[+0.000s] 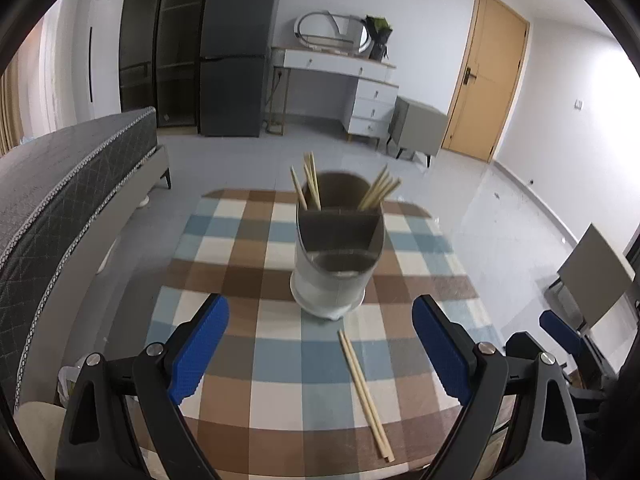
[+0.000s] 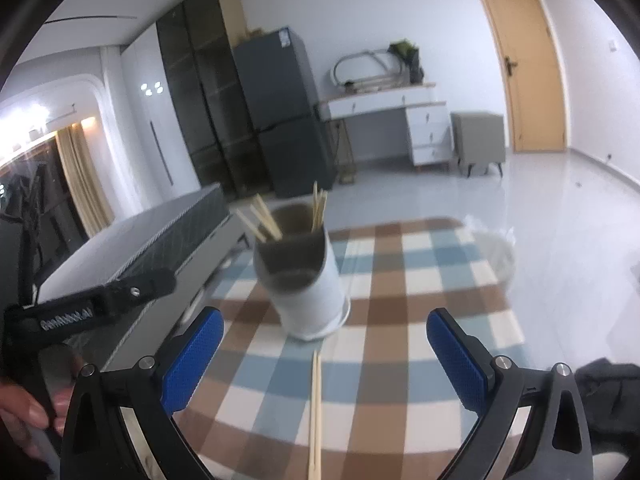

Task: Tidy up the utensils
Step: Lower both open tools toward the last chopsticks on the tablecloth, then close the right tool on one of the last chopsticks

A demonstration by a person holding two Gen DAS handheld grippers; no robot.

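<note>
A grey and white utensil holder (image 1: 334, 264) stands upright on the checked tablecloth (image 1: 248, 280), with several wooden chopsticks (image 1: 310, 184) sticking up from its far compartments. A loose pair of chopsticks (image 1: 366, 394) lies flat on the cloth in front of it. My left gripper (image 1: 320, 344) is open and empty, hovering just before the holder, with the pair between its fingers. In the right wrist view the holder (image 2: 306, 280) is ahead and the loose pair (image 2: 316, 412) lies between the fingers of my open, empty right gripper (image 2: 324, 356).
The table's near edge curves just under the grippers. A dark bed (image 1: 60, 200) lies to the left. A chair (image 1: 596, 276) stands at the right. The other gripper's handle (image 2: 92, 304) shows at the left of the right wrist view. A fridge, desk and door stand far back.
</note>
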